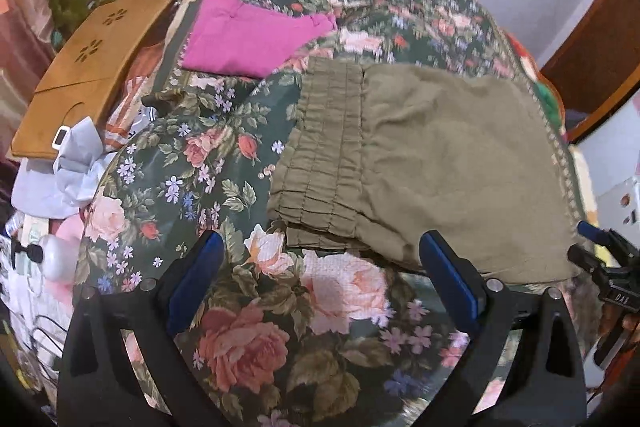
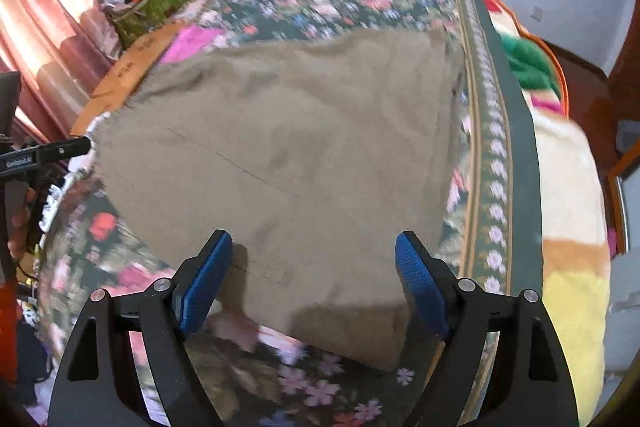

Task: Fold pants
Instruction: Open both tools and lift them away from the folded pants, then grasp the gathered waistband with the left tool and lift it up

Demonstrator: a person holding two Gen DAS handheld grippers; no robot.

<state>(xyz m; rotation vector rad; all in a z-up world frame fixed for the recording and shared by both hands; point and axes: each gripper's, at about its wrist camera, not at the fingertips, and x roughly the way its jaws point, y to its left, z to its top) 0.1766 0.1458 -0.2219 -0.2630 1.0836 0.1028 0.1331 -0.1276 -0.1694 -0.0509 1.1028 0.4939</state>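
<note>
One olive pants (image 1: 432, 163), two grippers apparently open

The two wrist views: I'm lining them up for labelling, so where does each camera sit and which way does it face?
Left wrist: on the left gripper, looking forward over its open blue fingers across the floral bedspread at the folded olive pants, magenta garment behind; the right gripper shows at the right edge.
Right wrist: on the right gripper, open above the pants' near end; the left gripper shows at the left edge.
Shared: pants, bedspread, magenta garment.
</note>
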